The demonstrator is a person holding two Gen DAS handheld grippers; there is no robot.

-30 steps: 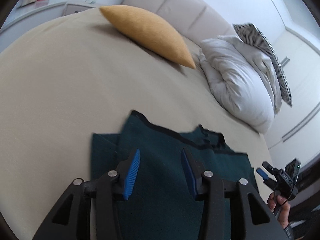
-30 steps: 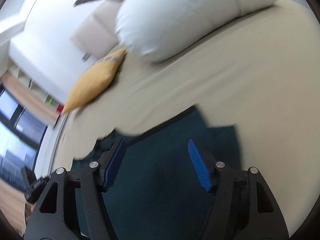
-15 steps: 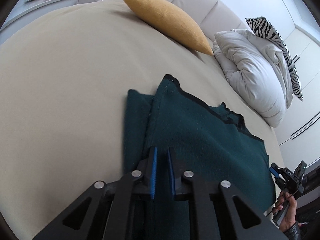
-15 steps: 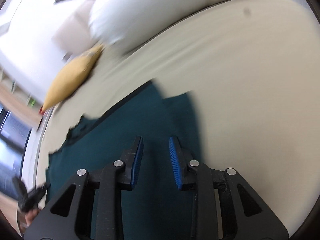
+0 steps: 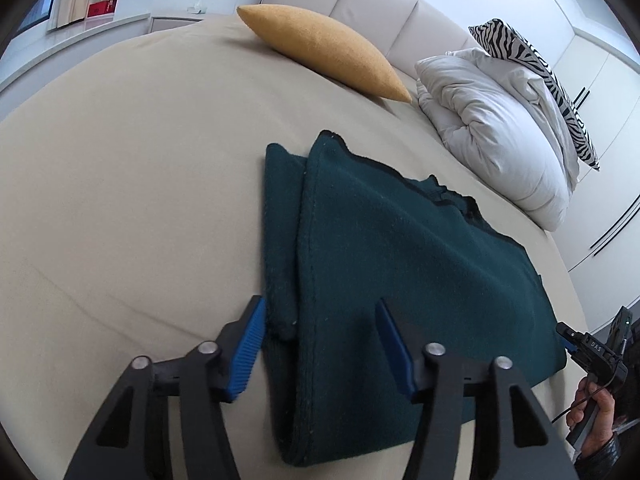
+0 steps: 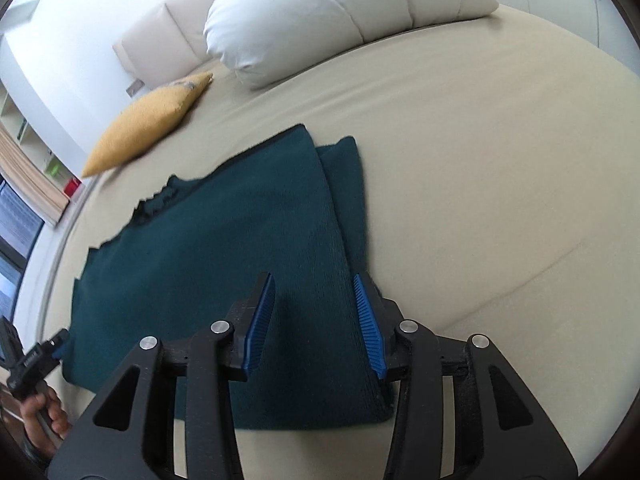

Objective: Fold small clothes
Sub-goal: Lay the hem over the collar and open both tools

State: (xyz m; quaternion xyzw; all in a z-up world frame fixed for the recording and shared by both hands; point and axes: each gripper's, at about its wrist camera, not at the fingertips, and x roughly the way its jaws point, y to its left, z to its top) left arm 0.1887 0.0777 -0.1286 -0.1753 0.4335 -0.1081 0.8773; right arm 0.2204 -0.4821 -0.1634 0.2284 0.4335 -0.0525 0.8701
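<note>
Left wrist view first: the left hand-held gripper (image 5: 320, 344) hangs over the near left end of a dark green sweater (image 5: 400, 264), and its jaws are opening, blue pads spread apart with the sweater's folded left edge lying between them, not pinched. The sweater lies flat on the beige bed (image 5: 120, 200), folded, with a narrower strip of the same cloth peeking out along its left side and a darker trim running along its far edge. Beyond the sweater, toward the headboard (image 5: 380, 4), sits a mustard-yellow cushion (image 5: 324, 52); to the right of that, also past the sweater, a bunched white duvet (image 5: 492, 120) with a zebra-print pillow (image 5: 532, 68) on top. At the sweater's right end, the other hand-held gripper shows small at the frame edge, a person's hand (image 5: 596, 412) wrapped round its handle.

Over to the right wrist view: the right hand-held gripper (image 6: 316, 320) is poised over the sweater's (image 6: 220, 260) near right end, jaws opening too, pads apart, fabric under and between them but nothing clamped. The right pad sits just at the sweater's right folded edge. The cushion (image 6: 148, 128) and duvet (image 6: 340, 12) lie beyond the sweater, well apart from it. At the sweater's left end, the left hand-held gripper appears again, gripped by a hand (image 6: 44, 420).
</note>
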